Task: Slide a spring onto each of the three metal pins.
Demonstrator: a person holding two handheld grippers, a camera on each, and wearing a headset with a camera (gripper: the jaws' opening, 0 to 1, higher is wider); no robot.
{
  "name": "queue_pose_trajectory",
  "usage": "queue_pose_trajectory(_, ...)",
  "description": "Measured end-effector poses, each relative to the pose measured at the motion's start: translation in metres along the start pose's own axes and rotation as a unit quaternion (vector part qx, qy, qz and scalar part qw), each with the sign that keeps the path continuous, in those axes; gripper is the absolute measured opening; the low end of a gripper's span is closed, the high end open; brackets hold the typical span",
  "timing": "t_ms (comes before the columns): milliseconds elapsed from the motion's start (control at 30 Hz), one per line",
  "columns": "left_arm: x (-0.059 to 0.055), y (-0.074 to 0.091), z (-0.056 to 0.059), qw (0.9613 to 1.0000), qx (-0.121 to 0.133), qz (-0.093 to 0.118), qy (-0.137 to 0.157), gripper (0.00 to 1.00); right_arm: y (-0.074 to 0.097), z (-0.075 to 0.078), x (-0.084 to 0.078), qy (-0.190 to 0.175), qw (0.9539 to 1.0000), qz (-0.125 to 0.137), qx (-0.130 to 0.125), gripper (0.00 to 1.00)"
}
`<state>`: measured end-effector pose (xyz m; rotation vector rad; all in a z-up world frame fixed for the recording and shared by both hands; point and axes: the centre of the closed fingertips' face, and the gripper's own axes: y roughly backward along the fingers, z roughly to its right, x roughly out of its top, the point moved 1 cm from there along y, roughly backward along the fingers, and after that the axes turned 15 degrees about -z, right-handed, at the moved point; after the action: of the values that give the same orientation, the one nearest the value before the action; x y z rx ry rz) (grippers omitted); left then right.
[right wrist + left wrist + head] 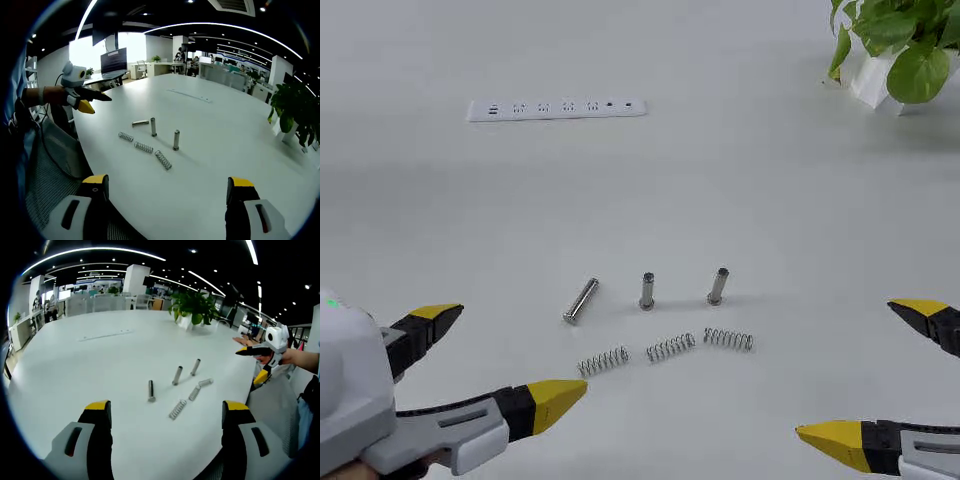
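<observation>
Three metal pins sit mid-table: one lying flat, two upright. Three loose springs lie in a row just in front of them, none on a pin. My left gripper hovers open at the lower left, short of the springs. At the lower right my right gripper is also open and holds nothing. The left gripper view shows the pins and springs ahead of the open left gripper. The right gripper view shows the same pins and springs beyond the right gripper.
A white power strip lies at the far left of the white table. A potted plant stands at the far right corner. Office desks and chairs lie beyond the table edge.
</observation>
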<state>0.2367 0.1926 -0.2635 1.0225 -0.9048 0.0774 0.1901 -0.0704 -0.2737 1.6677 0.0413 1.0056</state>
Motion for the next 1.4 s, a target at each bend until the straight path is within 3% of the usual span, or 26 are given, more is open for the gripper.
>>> queue_pose_trajectory(533,0.015,-0.013,-0.013,0.9998,-0.003,-0.016,-0.008,0.84,-0.002,-0.002,-0.002,-0.003,1.0,0.0,0.003,0.97)
queue_pose_trajectory(933,0.021,-0.033,-0.025,0.9982,-0.019,-0.054,-0.017,0.72,-0.006,-0.004,-0.007,-0.006,1.0,-0.004,0.006,0.96)
queue_pose_trajectory(1400,0.025,-0.064,-0.038,0.9947,-0.016,-0.095,-0.037,0.55,-0.005,-0.004,-0.017,-0.019,0.9997,-0.011,0.006,0.94)
